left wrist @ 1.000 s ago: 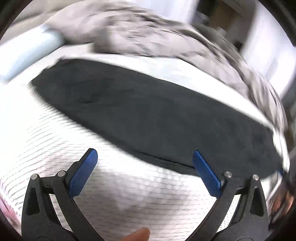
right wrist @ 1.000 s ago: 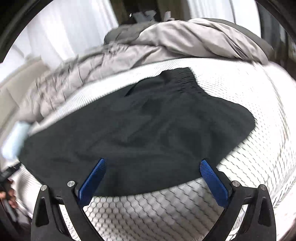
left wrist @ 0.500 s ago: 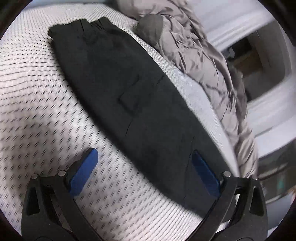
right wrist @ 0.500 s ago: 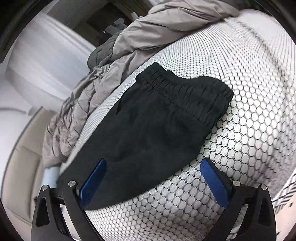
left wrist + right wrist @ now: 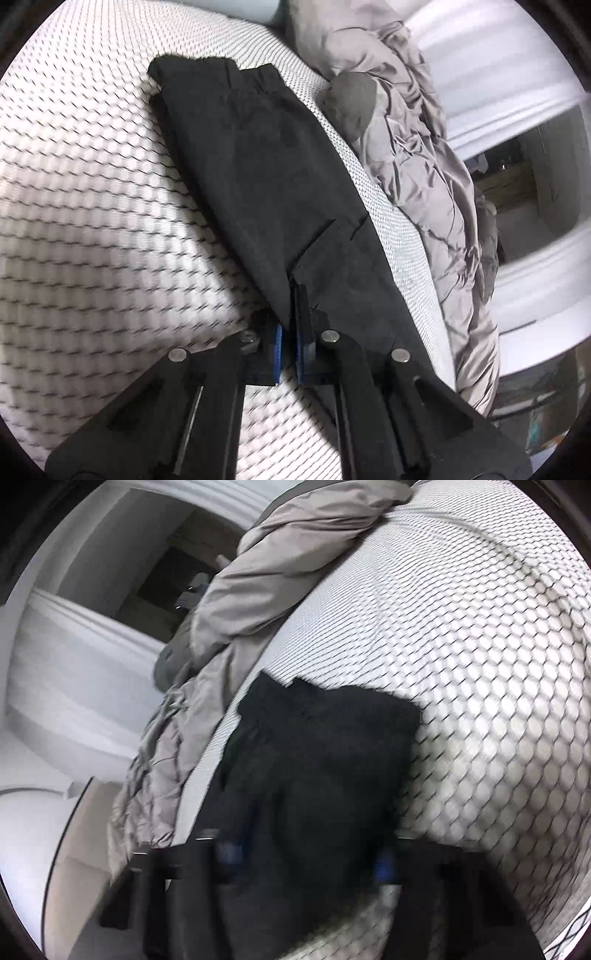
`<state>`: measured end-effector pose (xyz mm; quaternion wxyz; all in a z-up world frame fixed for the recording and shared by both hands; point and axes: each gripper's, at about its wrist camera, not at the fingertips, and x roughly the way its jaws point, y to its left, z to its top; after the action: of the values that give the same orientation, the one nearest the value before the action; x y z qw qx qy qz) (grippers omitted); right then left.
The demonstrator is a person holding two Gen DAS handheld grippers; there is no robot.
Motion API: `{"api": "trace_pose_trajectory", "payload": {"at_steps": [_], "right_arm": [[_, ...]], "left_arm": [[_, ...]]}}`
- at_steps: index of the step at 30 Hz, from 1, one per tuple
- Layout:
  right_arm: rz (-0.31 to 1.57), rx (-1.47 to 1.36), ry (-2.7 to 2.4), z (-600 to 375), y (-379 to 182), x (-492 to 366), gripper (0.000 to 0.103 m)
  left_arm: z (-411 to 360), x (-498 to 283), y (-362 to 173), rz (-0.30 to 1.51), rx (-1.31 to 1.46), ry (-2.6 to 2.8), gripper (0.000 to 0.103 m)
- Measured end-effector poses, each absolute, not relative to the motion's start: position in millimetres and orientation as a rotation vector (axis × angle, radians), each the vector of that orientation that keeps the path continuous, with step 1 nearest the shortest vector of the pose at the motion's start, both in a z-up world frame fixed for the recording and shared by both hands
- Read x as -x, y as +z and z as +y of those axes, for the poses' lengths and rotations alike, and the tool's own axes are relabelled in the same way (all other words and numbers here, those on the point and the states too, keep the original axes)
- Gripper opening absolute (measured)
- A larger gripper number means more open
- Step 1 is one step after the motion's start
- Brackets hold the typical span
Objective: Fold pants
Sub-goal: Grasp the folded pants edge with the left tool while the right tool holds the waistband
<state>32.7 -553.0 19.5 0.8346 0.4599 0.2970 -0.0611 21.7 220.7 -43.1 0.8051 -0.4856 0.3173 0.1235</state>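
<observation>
Black pants (image 5: 258, 177) lie folded lengthwise on the mattress, with the waistband (image 5: 221, 70) at the far end. My left gripper (image 5: 290, 325) is shut on the near edge of a leg, and the fabric runs in between the blue pads. In the blurred right wrist view, the waist end of the pants (image 5: 321, 760) lies between the jaws of my right gripper (image 5: 306, 856). Those jaws are closing, and the blue pads (image 5: 384, 867) still stand well apart on either side of the cloth.
The mattress (image 5: 92, 221) has a white honeycomb-mesh cover (image 5: 480, 664). A rumpled grey duvet (image 5: 413, 177) is heaped along the far side of the pants (image 5: 258, 572). Beyond the bed are white walls and a dark doorway (image 5: 517, 192).
Both views have rolled and come closer to the pants. The left jaws went from wide open to shut on the leg edge. The right jaws have narrowed around the waist end.
</observation>
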Motion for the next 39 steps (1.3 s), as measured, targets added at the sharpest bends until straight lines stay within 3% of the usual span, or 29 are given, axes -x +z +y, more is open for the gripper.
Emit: {"api": "trace_pose_trajectory", "payload": {"at_steps": [4, 14, 15, 18, 21, 24, 25, 27, 28, 29, 34, 36, 38, 39], "right_arm": [[0.618, -1.082, -0.054, -562.8, 12.9, -29.2, 0.03], [0.677, -1.083, 0.023, -559.5, 6.9, -41.7, 0.032], [0.685, -1.049, 0.021, -555.5, 10.8, -46.5, 0.025], [0.618, -0.986, 0.049, -550.6, 31.4, -40.8, 0.015], [0.683, -0.892, -0.081, -551.5, 28.7, -40.0, 0.017], [0.714, -1.013, -0.102, -562.5, 11.0, -39.3, 0.022], [0.695, -1.025, -0.091, -564.5, 14.2, -36.6, 0.024], [0.665, -1.039, -0.1, -566.2, 19.8, -27.2, 0.04], [0.647, -1.061, -0.085, -567.1, 19.4, -20.4, 0.044], [0.631, -1.093, -0.057, -567.9, 18.1, -15.1, 0.046], [0.628, -1.172, 0.024, -576.4, 11.0, -5.3, 0.048], [0.638, -1.178, 0.042, -577.2, 8.3, -2.4, 0.052], [0.645, -1.18, 0.052, -573.2, 8.4, -14.6, 0.056], [0.646, -1.168, 0.058, -571.6, 10.1, -18.4, 0.059]], "left_arm": [[207.2, 4.3, -29.2, 0.673, 0.919, 0.292, 0.003], [203.6, 33.0, -27.6, 0.697, 0.883, 0.306, 0.003], [202.4, 32.0, -26.1, 0.694, 0.877, 0.311, 0.003], [194.6, 28.0, -19.8, 0.687, 0.839, 0.329, 0.003], [192.4, 23.9, -21.9, 0.707, 0.847, 0.304, 0.003], [193.2, 23.0, -24.4, 0.711, 0.872, 0.312, 0.004], [192.8, 24.0, -22.6, 0.71, 0.871, 0.318, 0.007], [191.4, 29.0, -14.4, 0.703, 0.84, 0.37, 0.016], [190.9, 32.2, -9.8, 0.701, 0.827, 0.398, 0.03], [190.5, 36.6, -5.2, 0.693, 0.826, 0.416, 0.045], [176.8, 40.5, 17.6, 0.693, 0.775, 0.382, 0.082], [158.1, 31.5, 27.2, 0.702, 0.686, 0.325, 0.086], [139.5, 22.6, 31.9, 0.708, 0.629, 0.267, 0.1], [128.4, 18.4, 33.2, 0.711, 0.602, 0.223, 0.102]]}}
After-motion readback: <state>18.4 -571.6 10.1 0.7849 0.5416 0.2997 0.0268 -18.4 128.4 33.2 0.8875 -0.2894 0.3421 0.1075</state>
